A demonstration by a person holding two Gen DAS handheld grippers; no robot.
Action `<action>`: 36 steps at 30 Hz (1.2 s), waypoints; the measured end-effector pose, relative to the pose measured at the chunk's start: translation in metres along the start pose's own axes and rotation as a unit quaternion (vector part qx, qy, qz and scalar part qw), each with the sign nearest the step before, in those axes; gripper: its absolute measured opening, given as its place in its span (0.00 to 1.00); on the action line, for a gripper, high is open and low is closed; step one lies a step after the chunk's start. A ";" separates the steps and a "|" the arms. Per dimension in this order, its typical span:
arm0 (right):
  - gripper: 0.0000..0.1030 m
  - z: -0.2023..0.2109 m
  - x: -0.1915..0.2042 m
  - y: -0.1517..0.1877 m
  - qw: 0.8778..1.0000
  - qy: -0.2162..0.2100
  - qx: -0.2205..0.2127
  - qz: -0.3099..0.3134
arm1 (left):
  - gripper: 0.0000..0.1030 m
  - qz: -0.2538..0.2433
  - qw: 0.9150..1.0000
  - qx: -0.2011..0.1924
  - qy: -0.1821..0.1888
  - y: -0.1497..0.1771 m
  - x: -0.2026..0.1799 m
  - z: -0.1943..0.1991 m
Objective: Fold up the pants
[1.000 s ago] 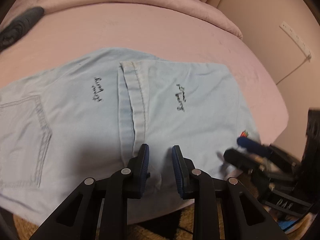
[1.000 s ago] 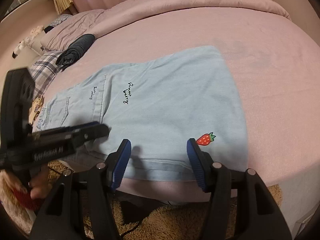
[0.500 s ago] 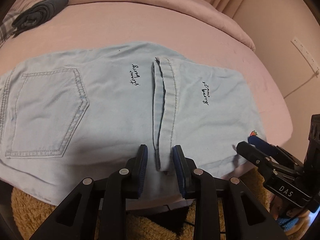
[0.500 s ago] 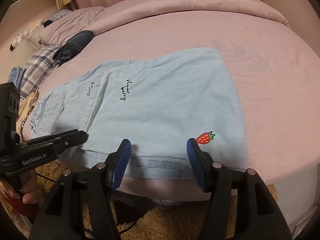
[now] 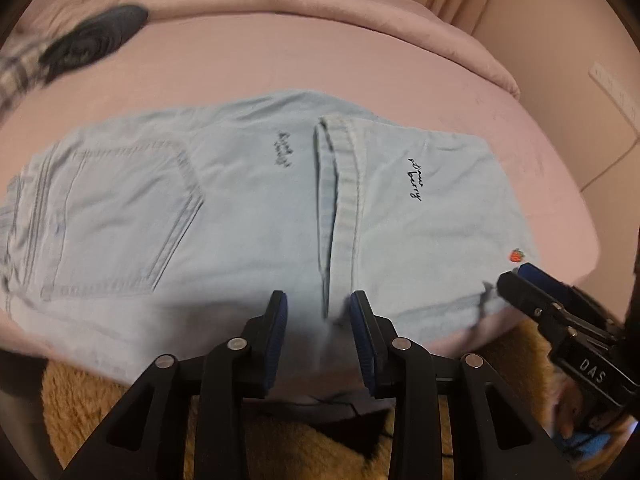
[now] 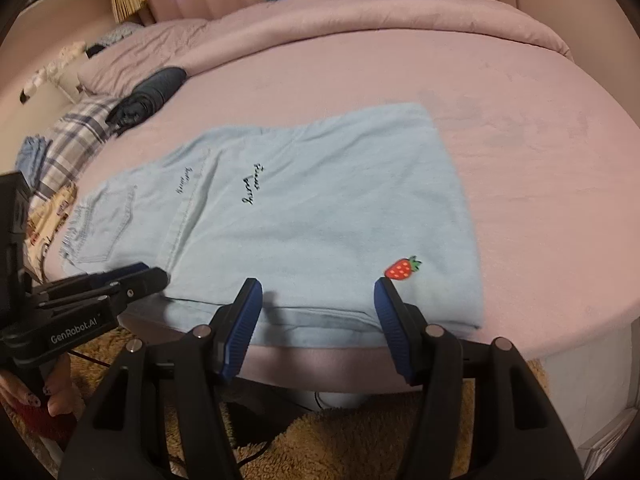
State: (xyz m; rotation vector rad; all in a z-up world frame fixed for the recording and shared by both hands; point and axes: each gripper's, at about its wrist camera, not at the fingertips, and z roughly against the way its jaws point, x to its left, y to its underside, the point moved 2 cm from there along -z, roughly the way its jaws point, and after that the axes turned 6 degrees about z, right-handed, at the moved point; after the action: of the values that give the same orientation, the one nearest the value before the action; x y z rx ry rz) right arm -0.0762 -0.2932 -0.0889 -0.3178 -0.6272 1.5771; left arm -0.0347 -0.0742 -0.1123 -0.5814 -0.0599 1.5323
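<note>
Light blue denim pants [image 5: 248, 216] lie flat on a pink bed [image 5: 280, 64], the leg part folded over with its hem [image 5: 340, 184] lying across the middle. They also show in the right wrist view [image 6: 320, 208], with a red strawberry patch [image 6: 402, 269] near the front edge. My left gripper [image 5: 318, 304] is open and empty, its fingers on either side of the hem's near end at the bed's front edge. My right gripper [image 6: 318, 294] is open and empty over the near edge, left of the strawberry.
A rolled dark garment [image 6: 150, 94] and a plaid cloth [image 6: 76, 132] lie at the bed's far left. A pink duvet [image 6: 360, 20] is bunched along the back. A tan shaggy rug [image 6: 340, 440] covers the floor below. A wall [image 5: 560, 40] stands to the right.
My left gripper has opened a little wider and shifted right along the pants' near edge. The right gripper has barely moved.
</note>
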 end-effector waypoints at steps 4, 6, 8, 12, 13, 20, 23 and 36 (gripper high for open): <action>0.57 0.017 -0.022 -0.001 0.999 0.030 -0.023 -0.018 | 0.33 0.020 1.000 0.006 0.024 -0.005 -0.001 0.007; 0.58 0.019 -0.031 -0.002 0.998 0.057 -0.030 -0.024 | 0.33 0.013 0.999 -0.006 0.031 -0.010 -0.007 0.012; 0.51 0.018 -0.036 -0.002 0.997 0.062 -0.028 -0.029 | 0.33 0.003 0.999 -0.016 0.044 -0.016 -0.017 0.015; 0.20 0.008 -0.036 0.001 0.998 0.055 -0.018 -0.028 | 0.33 -0.038 0.997 -0.026 0.061 -0.032 -0.047 0.008; 0.20 0.006 -0.036 0.002 0.998 0.056 -0.014 -0.027 | 0.33 -0.048 0.997 -0.026 0.059 -0.037 -0.054 0.002; 0.18 -0.004 -0.042 0.011 0.998 0.054 0.007 -0.029 | 0.33 -0.054 0.998 -0.006 -0.014 -0.058 -0.063 -0.046; 0.18 -0.005 -0.042 0.014 0.998 0.053 0.006 -0.021 | 0.33 -0.054 0.998 -0.005 -0.012 -0.058 -0.058 -0.055; 0.17 -0.004 -0.048 0.015 0.999 0.050 0.005 -0.021 | 0.33 -0.016 1.000 -0.009 -0.021 -0.064 -0.019 -0.049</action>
State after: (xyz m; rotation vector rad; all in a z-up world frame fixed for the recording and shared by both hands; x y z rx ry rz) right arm -0.0808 -0.3399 -0.1087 -0.3706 -0.5451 1.5149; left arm 0.0416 -0.1030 -0.1236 -0.5606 -0.1145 1.5150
